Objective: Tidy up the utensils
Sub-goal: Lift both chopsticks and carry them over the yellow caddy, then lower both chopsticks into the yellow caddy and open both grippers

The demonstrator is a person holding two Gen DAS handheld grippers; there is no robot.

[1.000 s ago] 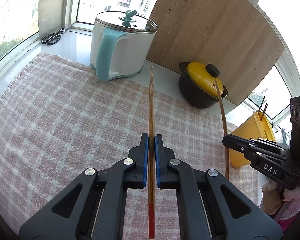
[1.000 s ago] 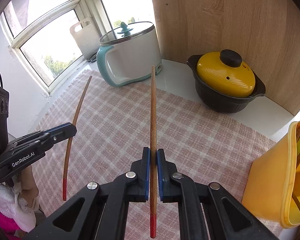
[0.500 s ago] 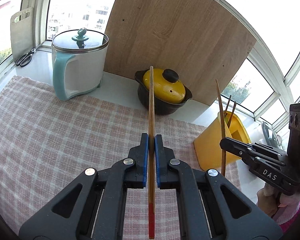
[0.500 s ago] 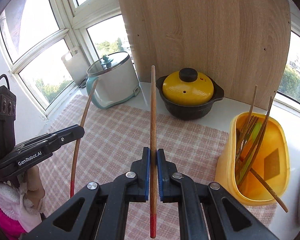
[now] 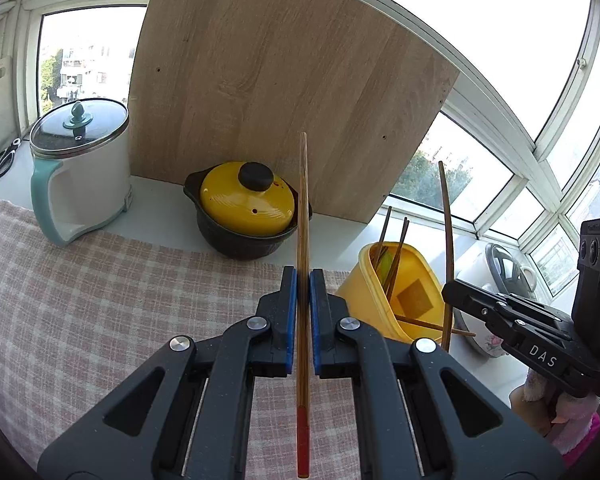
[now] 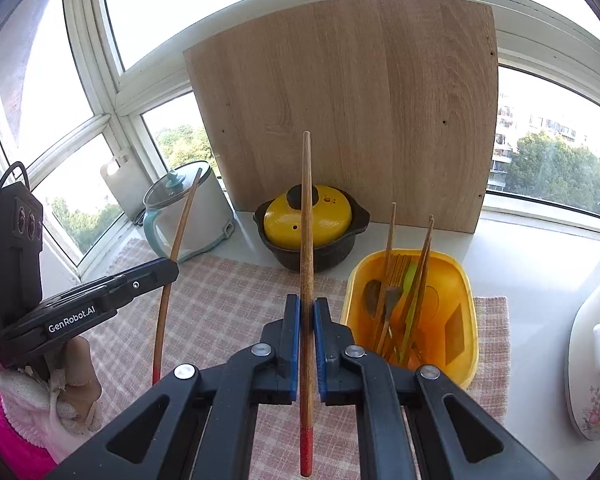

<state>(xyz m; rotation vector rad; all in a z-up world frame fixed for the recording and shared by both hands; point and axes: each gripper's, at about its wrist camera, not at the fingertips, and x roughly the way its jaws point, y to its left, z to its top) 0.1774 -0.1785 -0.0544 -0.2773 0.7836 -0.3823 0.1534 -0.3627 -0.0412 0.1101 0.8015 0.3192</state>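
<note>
A: How are the two grippers shown?

B: The left gripper (image 5: 303, 280) is seen clamped on a red-ended chopstick (image 5: 302, 240); the right gripper (image 6: 307, 306) is likewise clamped on a second chopstick (image 6: 306, 240). Both sticks are held above the checked cloth (image 5: 100, 300).

A: Where is the yellow bin (image 6: 456, 280) placed?

B: It is set on the cloth's far right edge, just beside the yellow-lidded pot (image 6: 308, 220). Chopsticks and a fork (image 6: 392, 292) are seen standing inside it.
</note>
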